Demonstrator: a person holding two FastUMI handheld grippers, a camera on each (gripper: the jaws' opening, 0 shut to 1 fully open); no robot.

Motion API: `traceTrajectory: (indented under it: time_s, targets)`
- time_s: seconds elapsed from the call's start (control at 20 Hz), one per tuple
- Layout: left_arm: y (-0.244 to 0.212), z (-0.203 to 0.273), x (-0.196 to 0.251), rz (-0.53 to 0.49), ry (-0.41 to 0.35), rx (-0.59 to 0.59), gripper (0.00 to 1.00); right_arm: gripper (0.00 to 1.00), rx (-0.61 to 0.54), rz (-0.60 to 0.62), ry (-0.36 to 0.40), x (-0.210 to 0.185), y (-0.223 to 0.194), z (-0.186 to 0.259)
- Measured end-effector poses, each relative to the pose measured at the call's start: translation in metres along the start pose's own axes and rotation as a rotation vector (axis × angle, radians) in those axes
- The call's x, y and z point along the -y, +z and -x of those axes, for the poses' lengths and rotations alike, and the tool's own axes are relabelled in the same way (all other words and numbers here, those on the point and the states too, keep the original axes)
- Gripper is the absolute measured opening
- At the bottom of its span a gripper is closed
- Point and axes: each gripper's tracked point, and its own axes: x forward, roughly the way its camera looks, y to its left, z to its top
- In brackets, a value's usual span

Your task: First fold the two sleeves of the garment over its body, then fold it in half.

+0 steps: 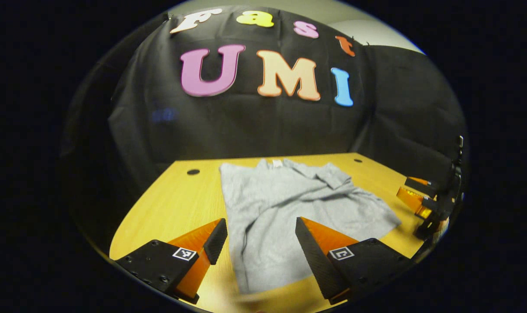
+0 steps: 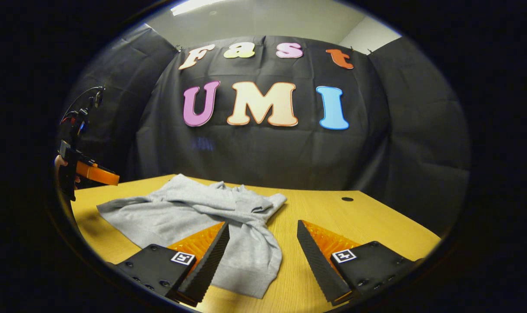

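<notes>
I'm holding my left gripper (image 1: 261, 237) low over the near edge of the table (image 1: 176, 195), its two fingers spread wide with nothing between them but the cloth lying below. The grey garment (image 1: 289, 208) is spread on the yellow wooden tabletop right ahead of me, its collar end pointing toward the booth's black wall, and a small white tag (image 1: 276, 163) sits at the neck, too small for me to read any writing on it. One sleeve (image 1: 328, 176) lies folded across the upper body, bunched in creases, and the hem reaches down between my fingers. In the left gripper view my right gripper (image 1: 413, 193) hangs off at the far right, just beside the garment's edge and clear of it. In the right gripper view that right gripper (image 2: 263, 243) is also wide open, holding nothing, with the garment (image 2: 193, 213) lying under its left finger and its other finger over bare wood. Each gripper carries a small square black-and-white marker (image 1: 184, 253), a pattern rather than words. Two dark round holes (image 1: 193, 171) sit in the tabletop near the back corners.
</notes>
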Motion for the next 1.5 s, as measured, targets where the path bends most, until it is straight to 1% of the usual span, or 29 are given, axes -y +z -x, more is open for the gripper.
traceTrajectory:
  time_s: [0.1,0.2,0.25,0.5,0.75,0.9,1.05,1.15,1.2,1.25,1.3,1.35,1.4,1.45,1.5]
  targets:
    - [-0.027,0.001,-0.001,0.016,-0.007,-0.075,0.95,0.99,-0.079,0.018,0.013,-0.002,-0.019,0.005]
    - [-0.045,0.003,0.000,0.002,-0.010,-0.133,0.95,0.99,-0.147,0.016,0.023,-0.003,-0.031,0.007]
    - [-0.050,0.005,-0.001,-0.010,-0.005,-0.143,0.95,0.99,-0.165,0.010,0.023,-0.002,-0.033,0.008]
    - [-0.057,0.006,-0.001,-0.044,-0.007,-0.188,0.95,0.99,-0.272,0.005,0.020,0.003,-0.054,0.010]
    - [-0.065,0.006,-0.001,-0.051,0.001,-0.231,0.95,0.99,-0.364,-0.016,0.071,-0.011,-0.072,0.014]
    - [-0.071,0.006,-0.002,-0.060,0.000,-0.261,0.95,0.99,-0.446,-0.001,0.097,-0.018,-0.087,0.017]
    - [-0.078,0.005,0.000,-0.048,0.000,-0.288,0.95,0.98,-0.460,0.001,0.108,-0.019,-0.085,0.018]
    - [-0.076,0.006,0.002,-0.029,-0.003,-0.283,0.96,0.98,-0.472,-0.010,0.118,-0.021,-0.087,0.018]
    - [-0.077,0.005,0.002,-0.028,-0.004,-0.286,0.96,0.94,-0.476,-0.014,0.122,-0.021,-0.088,0.017]
    - [-0.078,0.006,0.002,-0.030,-0.006,-0.285,0.95,0.96,-0.480,-0.023,0.126,-0.022,-0.088,0.017]
    - [-0.077,0.005,0.002,-0.032,-0.008,-0.282,0.95,0.92,-0.486,-0.039,0.132,-0.023,-0.088,0.017]
    - [-0.077,0.007,0.002,-0.031,-0.007,-0.288,0.95,0.92,-0.496,-0.059,0.138,-0.024,-0.091,0.017]
    - [-0.077,0.007,0.002,-0.028,-0.005,-0.289,0.95,0.95,-0.500,-0.076,0.138,-0.025,-0.091,0.017]
    - [-0.078,0.007,0.002,-0.030,-0.005,-0.295,0.95,0.94,-0.500,-0.077,0.139,-0.025,-0.091,0.018]
    - [-0.078,0.007,0.003,-0.030,-0.008,-0.297,0.95,0.88,-0.499,-0.069,0.141,-0.026,-0.091,0.018]
